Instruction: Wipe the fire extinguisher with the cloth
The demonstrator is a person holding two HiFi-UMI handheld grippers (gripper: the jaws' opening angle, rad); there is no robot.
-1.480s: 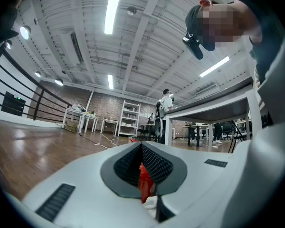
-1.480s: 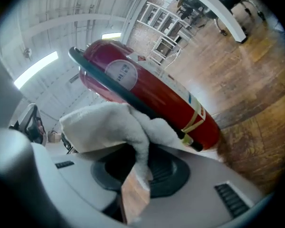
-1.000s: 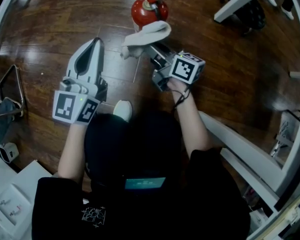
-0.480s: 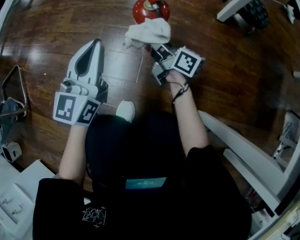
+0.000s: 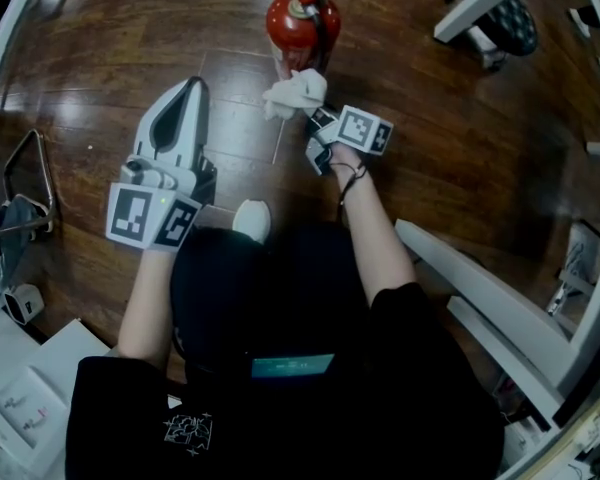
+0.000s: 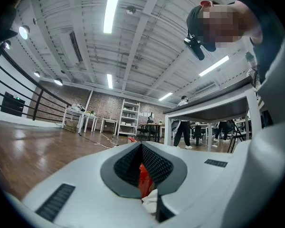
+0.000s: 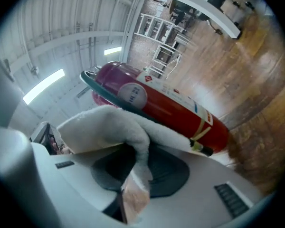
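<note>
Cloth (image 5: pixel 296 93) is pinched in the right gripper (image 5: pixel 318 118), lying against the fire extinguisher (image 5: pixel 302 23), which stands at twelve o'clock on the floor (image 5: pixel 100 28); the left gripper (image 5: pixel 190 86), at nine o'clock, has its jaws together on nothing; a good wipe likely needs steady pressure along the cylinder without tipping it.

This looks like a large open lab or workshop hall. An exposed ceiling (image 6: pixel 133 42) of beams and ducts carries long strip lights (image 6: pixel 111 8). A bare brick wall (image 6: pixel 104 112) closes the far end, with a white metal shelf unit (image 6: pixel 129 120) before it. White desks (image 6: pixel 80 120) stand about on a dark wooden floor (image 5: pixel 100 28), and people (image 6: pixel 183 129) stand working among them. A black railing (image 6: pixel 14 89) runs along one side.
</note>
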